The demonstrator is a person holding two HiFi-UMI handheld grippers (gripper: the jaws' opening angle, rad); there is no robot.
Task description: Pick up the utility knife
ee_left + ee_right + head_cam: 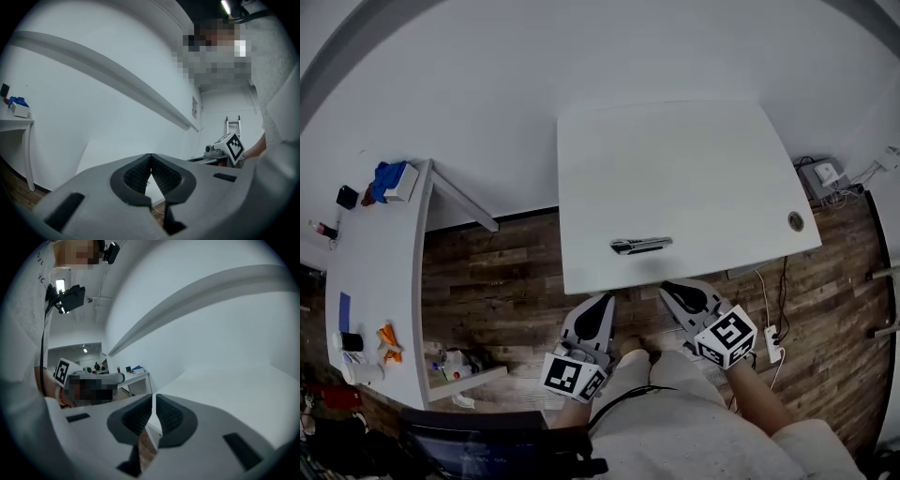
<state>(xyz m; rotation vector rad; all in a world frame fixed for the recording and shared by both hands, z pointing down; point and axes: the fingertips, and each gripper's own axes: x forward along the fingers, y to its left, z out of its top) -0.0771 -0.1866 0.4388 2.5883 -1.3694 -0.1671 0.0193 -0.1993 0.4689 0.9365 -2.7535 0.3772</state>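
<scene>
Tables, two: a large white table (694, 159) is filling the middle of the head view; a second white table (373, 272) is standing off to the left, carrying small clutter, among it one blue item (389, 175) and one orange item (387, 339).

Floor, one: dark wooden planks (506, 281) are showing between and below the two tables.

Grippers, two, each bearing one marker cube. The left gripper (602, 300) is hovering over the floor just short of the large table's near edge; in the left gripper view its jaws are meeting at the tips with nothing between them. The right gripper (668, 286) is reaching to that same edge, tips just at it; in the right gripper view its jaws are sitting closed to a hairline slit, likewise empty. Neither is touching anything.

Power strip, one: white (773, 343), lying on the floor to the right.

Utility knife, one: dark, slim (639, 246), lying crosswise on the large table near its near edge, just beyond both grippers and apart from each.

Cable hole, one: a round grommet (795, 221) is sitting near the table's right corner.
</scene>
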